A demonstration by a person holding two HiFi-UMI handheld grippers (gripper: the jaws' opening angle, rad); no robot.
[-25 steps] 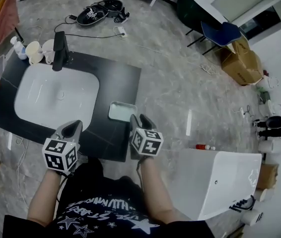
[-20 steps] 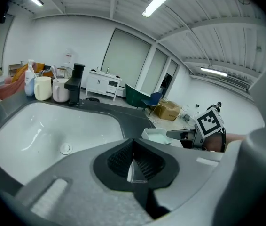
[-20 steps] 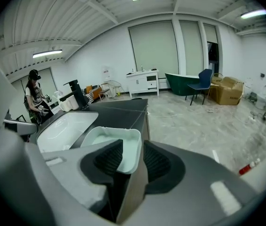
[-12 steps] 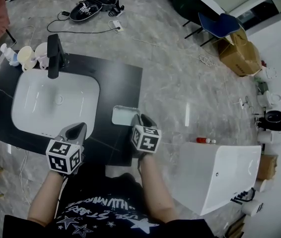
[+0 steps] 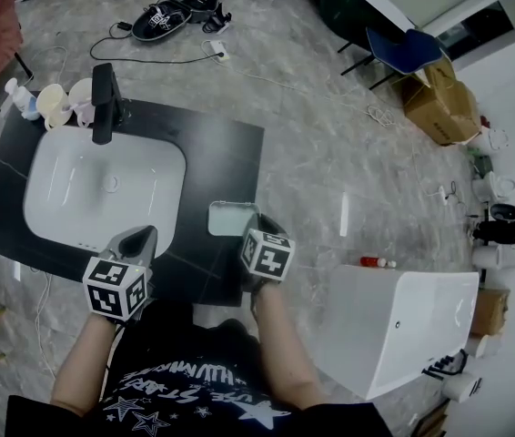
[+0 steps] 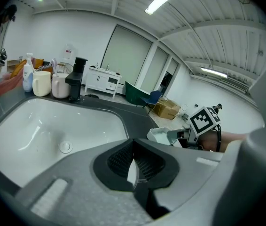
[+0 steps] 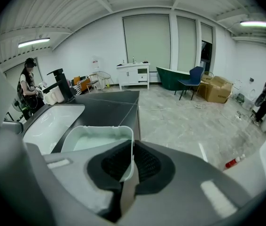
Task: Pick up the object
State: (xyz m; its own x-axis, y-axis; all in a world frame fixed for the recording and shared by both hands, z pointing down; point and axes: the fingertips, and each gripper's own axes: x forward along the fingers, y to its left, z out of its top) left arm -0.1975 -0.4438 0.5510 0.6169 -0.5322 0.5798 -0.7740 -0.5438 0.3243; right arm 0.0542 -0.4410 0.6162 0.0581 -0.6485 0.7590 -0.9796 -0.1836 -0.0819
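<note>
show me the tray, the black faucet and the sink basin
tray (image 7: 93, 142): right gripper view, on its inner floor
black faucet (image 5: 104, 103): head view, on its body
sink basin (image 5: 66, 189): head view, on its white bowl

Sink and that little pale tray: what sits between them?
Nothing but bare dark countertop between the sink and the tray, seen in the head view.

On your countertop (image 5: 230, 153) the basin (image 5: 103, 185) fills the left part. The faucet (image 5: 105, 103) stands behind it at the far edge, with two cups (image 5: 55, 104) and a bottle (image 5: 21, 101) left of it, at the far left corner. The tray (image 5: 227, 217) lies right of the basin, at the right edge near the front corner.
</note>
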